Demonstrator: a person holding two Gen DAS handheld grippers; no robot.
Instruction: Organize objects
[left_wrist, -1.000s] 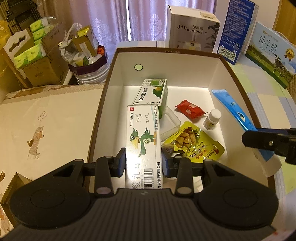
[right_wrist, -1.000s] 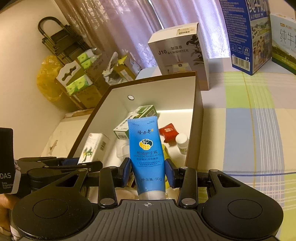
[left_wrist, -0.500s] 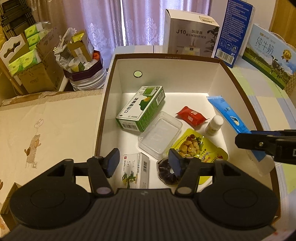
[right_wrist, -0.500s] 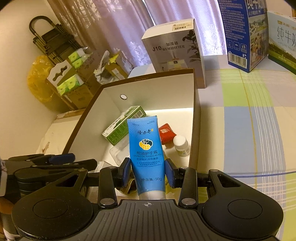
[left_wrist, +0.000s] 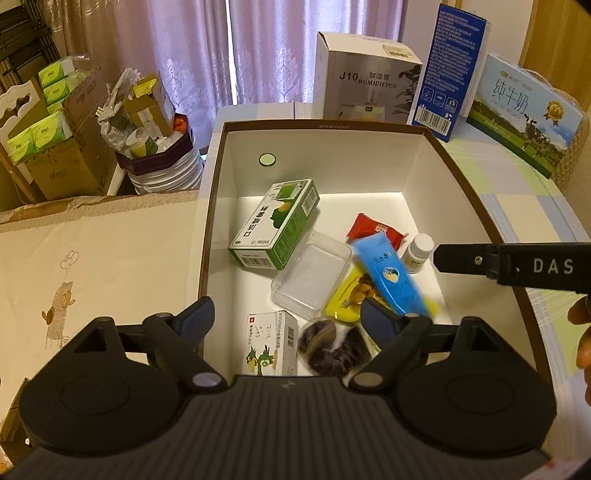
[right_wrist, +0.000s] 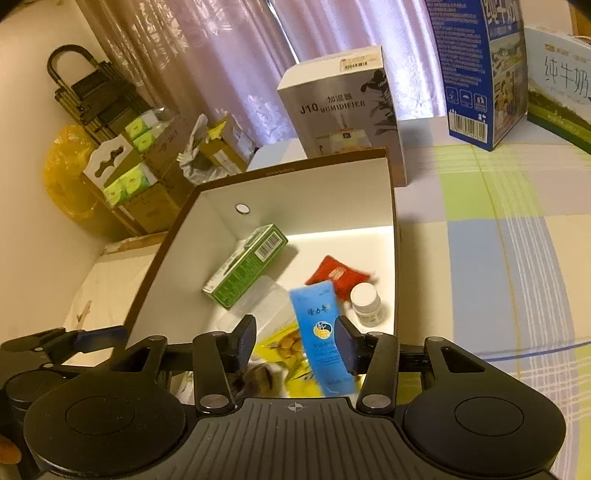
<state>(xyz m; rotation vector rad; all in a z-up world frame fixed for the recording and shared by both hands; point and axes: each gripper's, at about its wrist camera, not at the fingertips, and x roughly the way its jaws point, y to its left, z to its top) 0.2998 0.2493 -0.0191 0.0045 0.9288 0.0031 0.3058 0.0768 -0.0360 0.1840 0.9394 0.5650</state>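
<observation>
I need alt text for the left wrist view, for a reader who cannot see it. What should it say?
The left gripper, jaws opening and empty, hangs over an open white box holding a green carton, a parrot-print carton, a clear tray, snack packets and a small white bottle. A blurred blue tube lies tilted over the yellow packet.

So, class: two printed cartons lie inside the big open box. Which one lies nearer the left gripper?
The white carton with the green cartoon bird, lying just ahead of the left gripper. The green carton lies farther back, toward the box's far wall.
</observation>
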